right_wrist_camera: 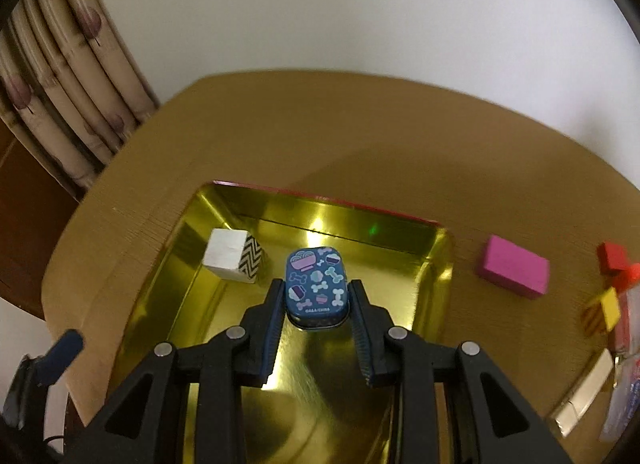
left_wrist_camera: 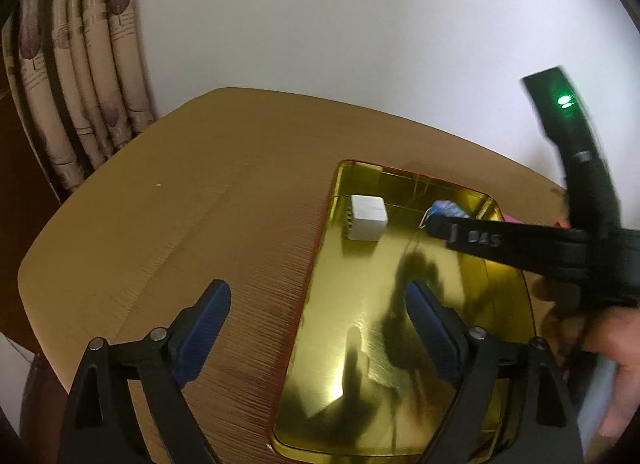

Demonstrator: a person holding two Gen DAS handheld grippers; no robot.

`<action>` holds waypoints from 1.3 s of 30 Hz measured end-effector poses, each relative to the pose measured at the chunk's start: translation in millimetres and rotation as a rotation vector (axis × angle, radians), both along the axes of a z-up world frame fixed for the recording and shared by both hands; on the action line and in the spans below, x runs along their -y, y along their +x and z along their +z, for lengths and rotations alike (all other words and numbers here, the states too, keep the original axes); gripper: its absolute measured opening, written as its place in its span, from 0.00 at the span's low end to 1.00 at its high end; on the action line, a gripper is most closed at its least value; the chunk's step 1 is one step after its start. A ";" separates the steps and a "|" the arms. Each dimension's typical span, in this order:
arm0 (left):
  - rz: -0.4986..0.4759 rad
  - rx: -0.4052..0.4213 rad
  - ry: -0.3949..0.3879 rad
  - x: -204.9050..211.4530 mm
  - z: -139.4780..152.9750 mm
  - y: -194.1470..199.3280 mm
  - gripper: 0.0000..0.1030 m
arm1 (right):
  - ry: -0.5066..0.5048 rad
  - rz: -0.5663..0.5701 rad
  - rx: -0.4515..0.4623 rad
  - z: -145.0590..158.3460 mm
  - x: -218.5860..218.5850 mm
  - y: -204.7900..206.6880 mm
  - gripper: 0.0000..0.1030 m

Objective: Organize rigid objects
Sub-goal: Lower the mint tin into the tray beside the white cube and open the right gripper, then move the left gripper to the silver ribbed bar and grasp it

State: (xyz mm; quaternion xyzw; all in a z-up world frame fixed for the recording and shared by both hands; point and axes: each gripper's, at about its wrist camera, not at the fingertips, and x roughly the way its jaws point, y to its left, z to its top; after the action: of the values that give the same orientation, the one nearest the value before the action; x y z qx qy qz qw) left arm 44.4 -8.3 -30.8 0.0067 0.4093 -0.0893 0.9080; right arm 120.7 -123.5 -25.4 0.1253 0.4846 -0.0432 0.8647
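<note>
A shiny gold tray (right_wrist_camera: 436, 264) with a red rim lies on the round wooden table; it also shows in the left wrist view (left_wrist_camera: 360, 304). A white block with a zigzag side (right_wrist_camera: 232, 258) stands in its far left corner and shows in the left wrist view (left_wrist_camera: 367, 217). My right gripper (right_wrist_camera: 316, 292) is shut on a small blue tin with bone patterns (right_wrist_camera: 316, 286), held inside the tray near its floor. In the left wrist view the right gripper (left_wrist_camera: 436, 223) reaches in from the right with the tin (left_wrist_camera: 448, 208). My left gripper (left_wrist_camera: 316, 304) is open and empty over the tray's left edge.
On the table right of the tray lie a pink block (right_wrist_camera: 514, 266), a red block (right_wrist_camera: 612, 258), a yellow block (right_wrist_camera: 608, 308) and a pale bar (right_wrist_camera: 584, 392). A curtain (right_wrist_camera: 60, 75) hangs at the far left, past the table edge.
</note>
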 end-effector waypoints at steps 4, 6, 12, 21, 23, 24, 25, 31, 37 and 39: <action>0.019 -0.020 -0.012 -3.2 -0.9 3.8 0.84 | 0.004 -0.011 -0.022 -7.9 -1.9 8.6 0.31; 0.023 -0.021 -0.012 -3.6 -1.0 4.3 0.84 | 0.002 -0.009 -0.023 -6.8 -1.5 10.2 0.31; 0.042 -0.011 -0.020 -8.0 2.1 4.7 0.84 | 0.006 -0.010 -0.033 -12.8 -1.5 13.8 0.31; 0.026 0.001 -0.031 -7.2 3.5 3.1 0.84 | 0.047 -0.037 0.030 8.0 18.9 -24.1 0.42; 0.006 0.001 -0.047 -5.4 3.9 0.8 0.84 | 0.057 -0.043 0.072 18.7 23.9 -40.7 0.42; 0.001 0.001 -0.053 -5.5 4.0 0.9 0.84 | 0.050 -0.046 0.090 23.1 26.1 -48.6 0.43; -0.007 0.000 -0.063 -4.5 4.6 0.1 0.84 | 0.040 -0.052 0.105 27.0 28.9 -55.8 0.43; -0.044 0.011 -0.083 3.2 8.2 -6.5 0.84 | -0.037 -0.115 0.196 50.7 53.1 -111.1 0.43; -0.110 0.044 -0.093 15.3 15.0 -18.9 0.85 | -0.114 -0.182 0.197 44.9 80.6 -164.3 0.44; -0.145 0.054 -0.105 20.5 17.5 -24.5 0.85 | -0.141 -0.206 0.182 33.7 89.0 -183.9 0.44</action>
State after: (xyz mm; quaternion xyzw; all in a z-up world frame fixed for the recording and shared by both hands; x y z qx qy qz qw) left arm 19.9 -28.8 -13.3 -0.0086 0.3780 -0.1760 0.9089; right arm -63.1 -212.5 8.4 0.1169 0.3846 -0.1543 0.9026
